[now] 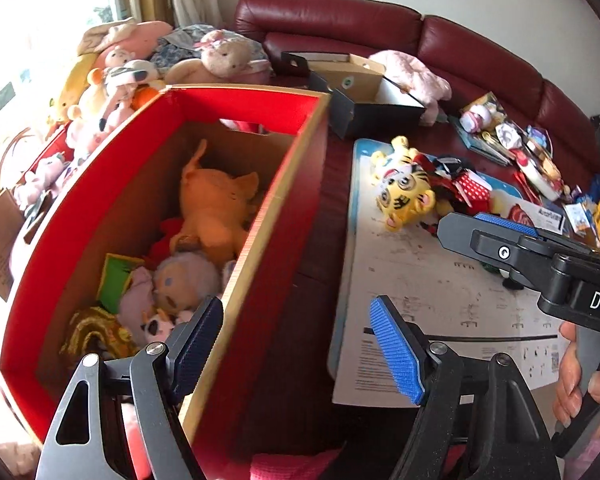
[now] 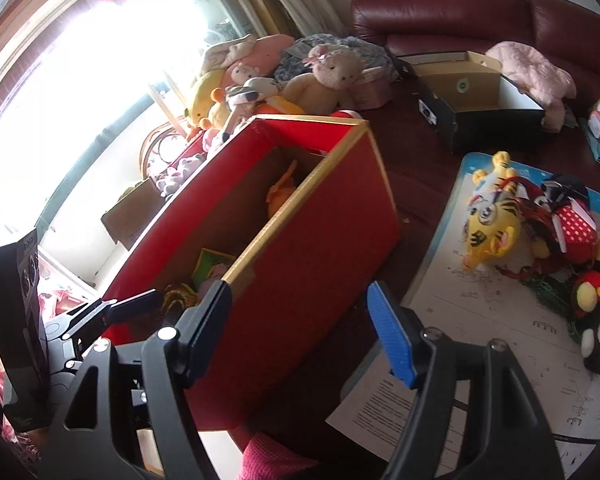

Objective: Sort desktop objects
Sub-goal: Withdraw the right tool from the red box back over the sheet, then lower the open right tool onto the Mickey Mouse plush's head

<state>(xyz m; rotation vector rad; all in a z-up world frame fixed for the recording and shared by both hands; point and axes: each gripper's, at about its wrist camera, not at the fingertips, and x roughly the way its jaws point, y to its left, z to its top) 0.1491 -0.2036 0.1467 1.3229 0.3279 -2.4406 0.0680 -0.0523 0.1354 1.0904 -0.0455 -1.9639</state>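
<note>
Left wrist view: my left gripper [image 1: 296,344] hangs with its jaws spread wide and nothing between them, straddling the near right wall of the red box [image 1: 260,216]. My right gripper [image 1: 460,224] enters from the right edge, held by my hand [image 1: 580,384]; only one blue pad shows here, so its opening is read from its own view.

Right wrist view: my right gripper [image 2: 300,328] is likewise wide open and empty, poised above the red box's near corner and the dark tabletop [image 2: 420,168].

Contents of the red box: an orange plush [image 1: 216,204] lying lengthwise along the box, tail toward the far wall; nearer me, a grey-lilac plush [image 1: 184,284], a green card [image 1: 116,280] and a gold tangle [image 1: 96,332].

Right of the box, on a printed sheet [image 1: 440,300] over a blue-edged mat [image 1: 352,200], the yellow tiger plush [image 1: 404,188] lies with its face toward me, chin at the near end and ears at the far end. A red polka-dot toy [image 1: 472,188] touches its right side.

Surroundings: an open black shoebox [image 1: 380,100] beyond the mat, a pile of soft toys [image 1: 112,76] behind the red box, a dark red sofa [image 1: 480,48] at the back.
</note>
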